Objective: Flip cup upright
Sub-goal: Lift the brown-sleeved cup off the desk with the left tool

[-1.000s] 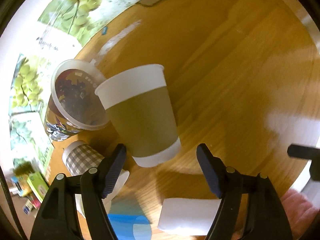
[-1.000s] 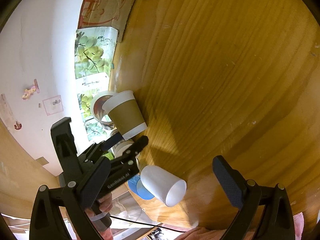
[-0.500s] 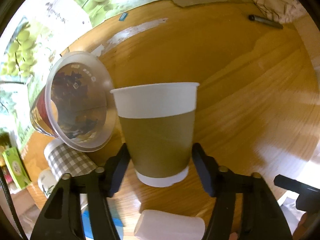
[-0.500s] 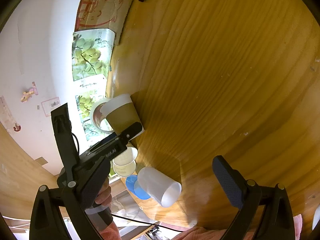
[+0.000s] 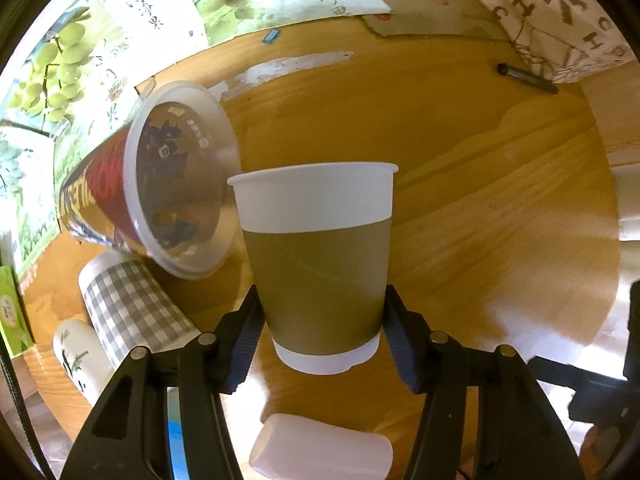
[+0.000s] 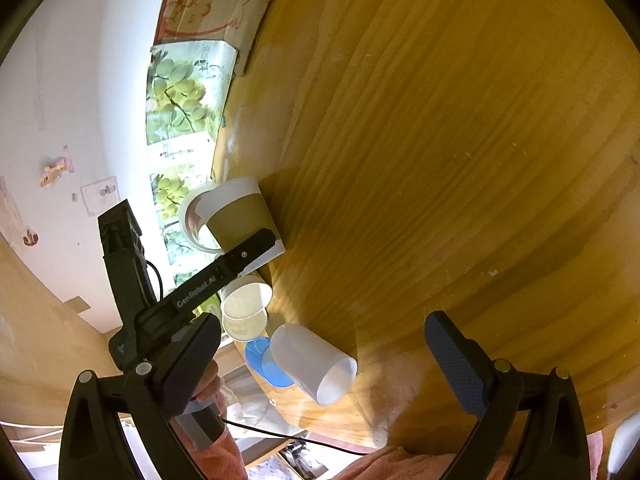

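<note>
A brown paper cup with a white rim band [image 5: 320,264] stands upright on the wooden table, mouth up. My left gripper [image 5: 322,336] is shut on its lower part, one finger pressed on each side. The same cup [image 6: 236,216] shows in the right wrist view with the left gripper's finger [image 6: 236,268] across it. My right gripper [image 6: 324,364] is open and empty, above the table near its front edge.
A clear printed plastic cup [image 5: 160,192] lies on its side against the brown cup. A checked cup [image 5: 128,312] and a white cup [image 5: 80,364] lie at the left. A frosted cup [image 6: 316,364] lies near the edge. A pen [image 5: 524,76] lies far right.
My left gripper moved in around the brown cup and closed on its lower part. The cup stands straighter in view. The right gripper stayed open and barely moved.
</note>
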